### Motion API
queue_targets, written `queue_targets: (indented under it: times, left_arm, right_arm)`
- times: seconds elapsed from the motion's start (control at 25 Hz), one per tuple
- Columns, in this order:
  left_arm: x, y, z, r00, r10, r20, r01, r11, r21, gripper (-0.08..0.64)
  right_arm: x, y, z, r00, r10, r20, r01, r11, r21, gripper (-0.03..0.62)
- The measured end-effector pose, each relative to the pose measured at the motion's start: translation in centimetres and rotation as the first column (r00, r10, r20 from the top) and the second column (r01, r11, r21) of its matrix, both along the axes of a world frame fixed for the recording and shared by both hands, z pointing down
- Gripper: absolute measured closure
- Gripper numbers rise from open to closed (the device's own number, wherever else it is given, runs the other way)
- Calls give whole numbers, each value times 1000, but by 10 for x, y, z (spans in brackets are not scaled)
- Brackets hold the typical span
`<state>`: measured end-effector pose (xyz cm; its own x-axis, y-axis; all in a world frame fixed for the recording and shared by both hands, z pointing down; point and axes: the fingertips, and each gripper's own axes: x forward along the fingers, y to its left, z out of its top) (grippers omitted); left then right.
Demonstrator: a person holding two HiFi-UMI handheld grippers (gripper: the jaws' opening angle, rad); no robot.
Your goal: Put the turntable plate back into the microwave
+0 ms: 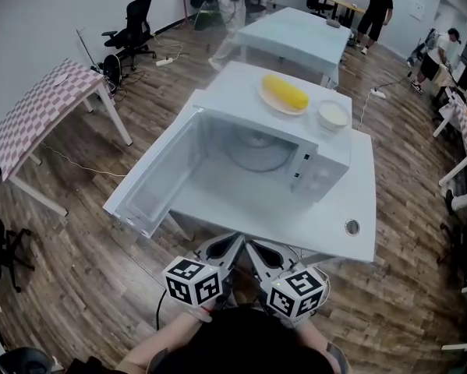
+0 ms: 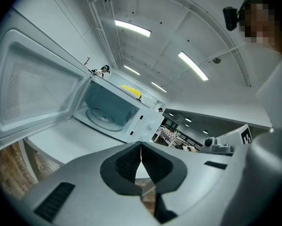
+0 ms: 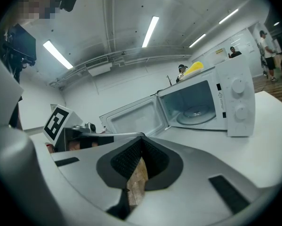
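A white microwave (image 1: pixel 327 158) stands on a white table (image 1: pixel 363 209) with its door (image 1: pixel 151 179) swung wide open to the left. The clear glass turntable plate (image 1: pixel 258 148) lies flat on the floor of the oven's cavity. It also shows as the plate (image 2: pixel 101 115) in the left gripper view and the plate (image 3: pixel 196 116) in the right gripper view. Both grippers hang side by side off the table's near edge, apart from the microwave. The left gripper (image 1: pixel 227 244) (image 2: pixel 141 147) is shut with nothing in it. The right gripper (image 1: pixel 263 249) (image 3: pixel 141 140) is shut and empty too.
On top of the microwave sit a plate with a yellow item (image 1: pixel 284 93) and a small white bowl (image 1: pixel 332 115). A cable hole (image 1: pixel 352 227) is in the table's near right corner. A checkered table (image 1: pixel 46 104) stands at left; office chairs (image 1: pixel 132 26) and people are farther back.
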<state>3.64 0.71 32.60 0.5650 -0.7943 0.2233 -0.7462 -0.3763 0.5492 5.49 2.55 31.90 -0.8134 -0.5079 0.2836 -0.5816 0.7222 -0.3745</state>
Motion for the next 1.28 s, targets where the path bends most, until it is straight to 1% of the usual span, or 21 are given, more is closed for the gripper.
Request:
queue_targets:
  times: [0.24, 0.6, 0.92, 1.28]
  left_arm:
    - [-4, 3, 0, 1000, -6, -1, 6, 1000, 5, 545]
    - [0, 8, 4, 1000, 1, 5, -1, 1000, -8, 545]
    - [0, 15, 12, 1000, 10, 1, -9, 999, -32, 546]
    - [-11, 17, 19, 1000, -13, -5, 13, 999, -50, 546]
  right_arm:
    - [-3, 2, 0, 1000, -4, 6, 4, 1000, 0, 572]
    - [1, 7, 4, 1000, 5, 17, -5, 1000, -20, 572]
    - [0, 14, 12, 1000, 10, 23, -9, 998, -63, 572]
    - [-10, 15, 18, 1000, -14, 16, 15, 996, -86, 572]
